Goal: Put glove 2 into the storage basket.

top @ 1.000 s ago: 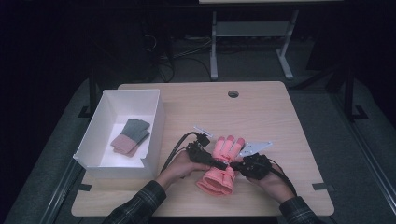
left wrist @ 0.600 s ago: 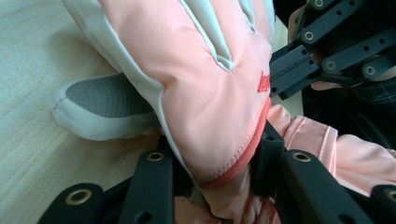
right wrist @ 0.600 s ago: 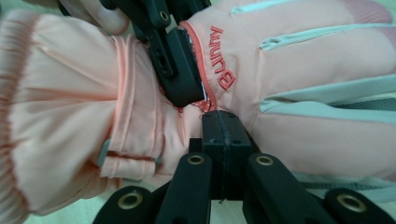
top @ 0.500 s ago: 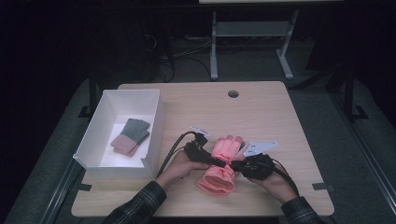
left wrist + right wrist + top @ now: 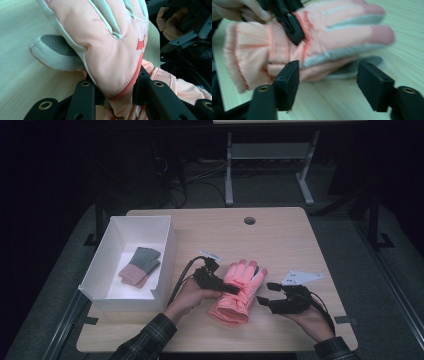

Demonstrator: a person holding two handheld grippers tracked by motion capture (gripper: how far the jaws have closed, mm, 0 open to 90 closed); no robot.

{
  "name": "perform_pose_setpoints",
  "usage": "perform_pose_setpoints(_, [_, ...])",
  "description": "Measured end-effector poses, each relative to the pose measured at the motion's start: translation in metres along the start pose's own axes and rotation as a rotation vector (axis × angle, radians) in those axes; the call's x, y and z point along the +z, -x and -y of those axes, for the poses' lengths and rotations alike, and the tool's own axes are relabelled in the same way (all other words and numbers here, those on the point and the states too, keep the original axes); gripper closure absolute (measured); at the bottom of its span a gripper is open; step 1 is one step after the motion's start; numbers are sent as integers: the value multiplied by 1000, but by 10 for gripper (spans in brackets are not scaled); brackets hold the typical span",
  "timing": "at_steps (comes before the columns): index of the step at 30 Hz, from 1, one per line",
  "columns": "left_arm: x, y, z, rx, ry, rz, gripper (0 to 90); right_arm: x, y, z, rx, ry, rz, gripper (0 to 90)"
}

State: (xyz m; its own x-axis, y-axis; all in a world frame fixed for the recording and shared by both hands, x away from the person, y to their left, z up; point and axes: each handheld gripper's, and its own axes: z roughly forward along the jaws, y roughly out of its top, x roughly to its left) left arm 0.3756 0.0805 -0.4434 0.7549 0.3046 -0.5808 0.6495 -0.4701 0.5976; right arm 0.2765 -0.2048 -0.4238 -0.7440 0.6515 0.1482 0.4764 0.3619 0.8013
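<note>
Left gripper (image 5: 227,288): I keep it clamped across the pink glove (image 5: 239,291), pinning it to the table (image 5: 280,235).
Right gripper (image 5: 267,294): jaws just opened, standing empty beside the glove.
White box (image 5: 169,255): holds folded gloves (image 5: 140,266), probably this one's destination.

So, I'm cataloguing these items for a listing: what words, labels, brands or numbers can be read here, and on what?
Pink glove: a small red embroidered logo near the cuff, too small and skewed to read.
White tag on the left gripper: too small to read.
Grey plate by the right gripper: dots, no readable text.
</note>
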Motion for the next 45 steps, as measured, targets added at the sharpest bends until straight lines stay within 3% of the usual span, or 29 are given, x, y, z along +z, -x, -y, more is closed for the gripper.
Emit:
perform_pose_setpoints(5, [-7, 5, -4, 20, 5, -28, 689, 0, 7, 11, 28, -34, 48, 208])
perform_pose_setpoints(6, [-9, 8, -5, 8, 7, -41, 688, 1, 8, 13, 35, -39, 59, 189])
perform_pose_setpoints(17, [-36, 29, -25, 1, 15, -79, 686, 0, 16, 26, 75, -62, 128, 139])
perform_pose_setpoints(26, [-76, 46, -46, 24, 28, -116, 684, 3, 17, 27, 77, -72, 145, 138])
perform_pose_setpoints(30, [-97, 51, -53, 14, 43, -130, 683, 4, 17, 28, 79, -76, 143, 138])
perform_pose_setpoints(36, [-130, 52, -59, 27, 74, -145, 680, 4, 18, 28, 82, -78, 148, 138])
perform_pose_setpoints(45, [-176, 48, -57, 3, 136, -194, 678, 4, 19, 29, 85, -79, 155, 138])
